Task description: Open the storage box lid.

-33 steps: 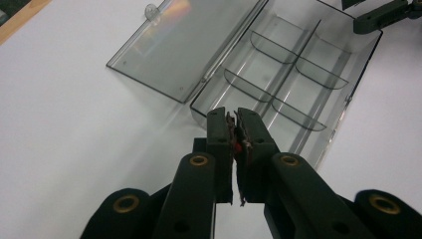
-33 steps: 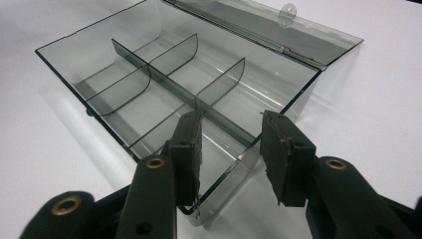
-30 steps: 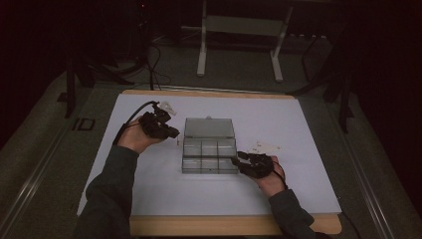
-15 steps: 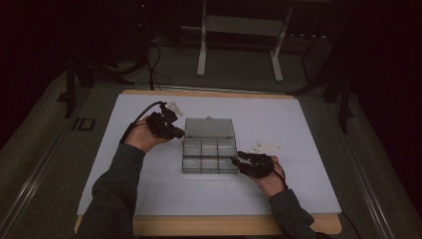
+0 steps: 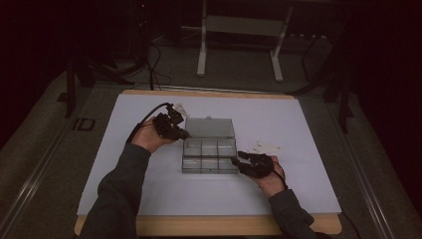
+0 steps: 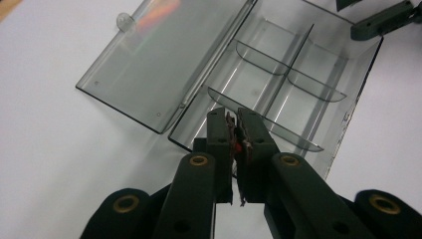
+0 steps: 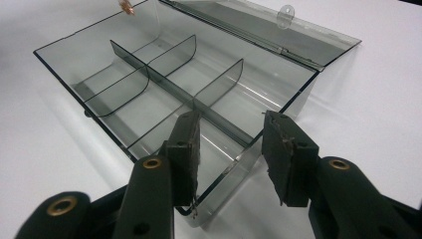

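The clear compartment box (image 5: 209, 152) lies open mid-table (image 5: 124, 189). The right gripper (image 7: 231, 149), jaws just widening, straddles its near corner wall without pressing. The left gripper (image 6: 234, 137), over the opposite corner, pinches a small reddish piece (image 6: 239, 148).

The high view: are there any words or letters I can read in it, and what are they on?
"ID": pale letters on the dark floor left of the table.
No words can be read on the clear box, its lid or the white tags near the right gripper.
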